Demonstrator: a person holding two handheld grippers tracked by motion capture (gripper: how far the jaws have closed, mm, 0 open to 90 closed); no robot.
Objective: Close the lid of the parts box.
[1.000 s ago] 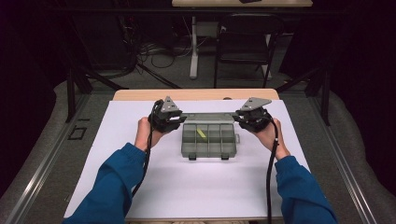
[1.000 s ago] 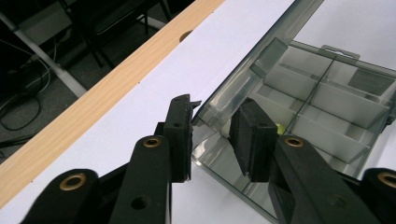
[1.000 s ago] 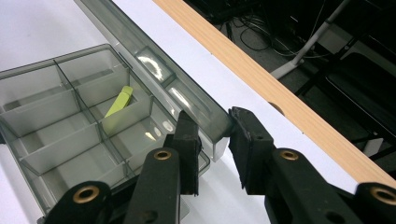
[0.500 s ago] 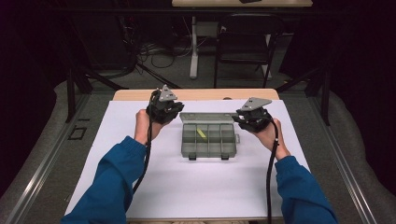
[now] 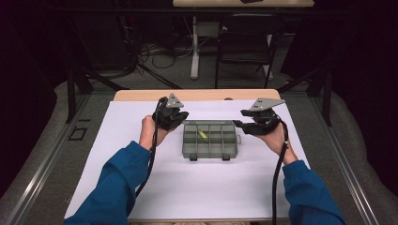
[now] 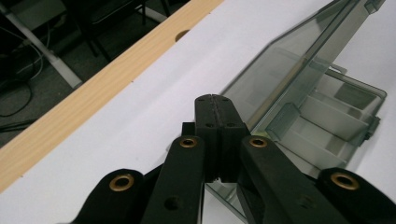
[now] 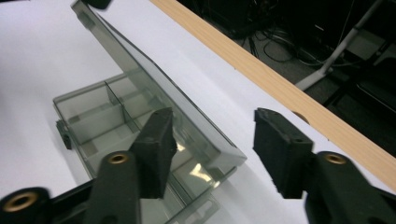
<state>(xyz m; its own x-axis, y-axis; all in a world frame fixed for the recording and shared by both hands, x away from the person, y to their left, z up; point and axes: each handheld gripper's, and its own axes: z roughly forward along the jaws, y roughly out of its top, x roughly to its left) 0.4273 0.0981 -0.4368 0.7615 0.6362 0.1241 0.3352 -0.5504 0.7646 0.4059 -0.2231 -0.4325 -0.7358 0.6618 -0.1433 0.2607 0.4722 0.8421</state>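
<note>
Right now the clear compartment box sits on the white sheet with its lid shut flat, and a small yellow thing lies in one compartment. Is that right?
Not quite: the lid is not shut flat. It stands raised and tilted up from the compartment box, as the right gripper view shows. The rest holds: the box sits on the white sheet, and a small yellow thing lies in one compartment.

A wooden table [image 5: 141, 95] carries a white sheet [image 5: 197, 187] over most of its top; a clear compartment box [image 5: 209, 140] sits on that sheet.
</note>
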